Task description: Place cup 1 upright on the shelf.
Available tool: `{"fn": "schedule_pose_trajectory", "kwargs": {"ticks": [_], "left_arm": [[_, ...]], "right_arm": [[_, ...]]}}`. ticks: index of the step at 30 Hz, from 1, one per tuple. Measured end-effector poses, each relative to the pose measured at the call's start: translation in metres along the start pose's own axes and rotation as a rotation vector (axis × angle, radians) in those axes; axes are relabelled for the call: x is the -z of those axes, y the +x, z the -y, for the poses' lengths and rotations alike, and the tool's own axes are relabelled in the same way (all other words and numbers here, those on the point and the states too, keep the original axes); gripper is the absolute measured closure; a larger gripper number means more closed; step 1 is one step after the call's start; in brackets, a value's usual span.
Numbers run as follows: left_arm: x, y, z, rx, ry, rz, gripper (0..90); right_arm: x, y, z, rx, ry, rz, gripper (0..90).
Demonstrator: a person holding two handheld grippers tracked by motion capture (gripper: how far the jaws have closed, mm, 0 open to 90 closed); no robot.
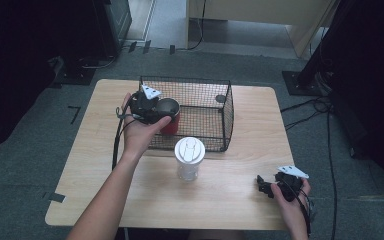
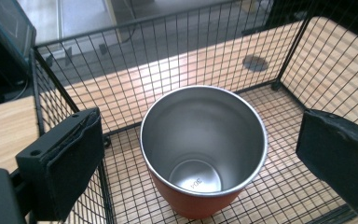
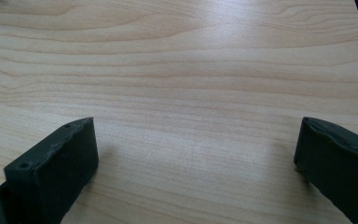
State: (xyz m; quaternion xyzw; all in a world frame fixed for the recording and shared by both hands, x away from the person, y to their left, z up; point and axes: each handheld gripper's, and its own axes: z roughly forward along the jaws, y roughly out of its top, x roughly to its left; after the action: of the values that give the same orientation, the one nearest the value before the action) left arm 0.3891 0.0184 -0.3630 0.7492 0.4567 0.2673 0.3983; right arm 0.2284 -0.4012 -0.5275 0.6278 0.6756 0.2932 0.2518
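A red cup (image 1: 169, 115) with a steel inside stands upright on the floor of a black wire basket (image 1: 215, 107), in its near left part. My left gripper (image 1: 159, 107) hangs over the basket's left side, held by a hand. In the left gripper view its jaws stand wide apart on either side of the cup (image 2: 204, 149), clear of the rim; the left gripper (image 2: 200, 126) is open. My right gripper (image 1: 263, 186) rests low over the table's front right, open. In the right gripper view the right gripper (image 3: 196, 135) has bare wood between its jaws.
A clear cup with a white lid (image 1: 189, 159) stands on the wooden table (image 1: 105, 165) just in front of the basket. A dark round spot (image 1: 221, 98) shows at the basket's far right corner. Cables and stands lie on the floor around the table.
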Motion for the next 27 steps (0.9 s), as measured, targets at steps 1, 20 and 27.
{"fn": "schedule_pose_trajectory", "kwargs": {"ticks": [1,20,27], "left_arm": [[0.002,0.001,0.0,0.002,-0.009,0.0,1.9],[0.045,0.026,0.035,0.058,-0.129,-0.017,2.0],[0.057,0.036,0.057,0.079,-0.126,-0.03,2.0]], "right_arm": [[0.0,0.0,0.0,0.0,0.0,0.001,0.0],[0.0,0.0,0.0,0.0,-0.001,0.001,0.0],[0.0,0.0,0.0,-0.002,0.0,0.0,0.0]]}}
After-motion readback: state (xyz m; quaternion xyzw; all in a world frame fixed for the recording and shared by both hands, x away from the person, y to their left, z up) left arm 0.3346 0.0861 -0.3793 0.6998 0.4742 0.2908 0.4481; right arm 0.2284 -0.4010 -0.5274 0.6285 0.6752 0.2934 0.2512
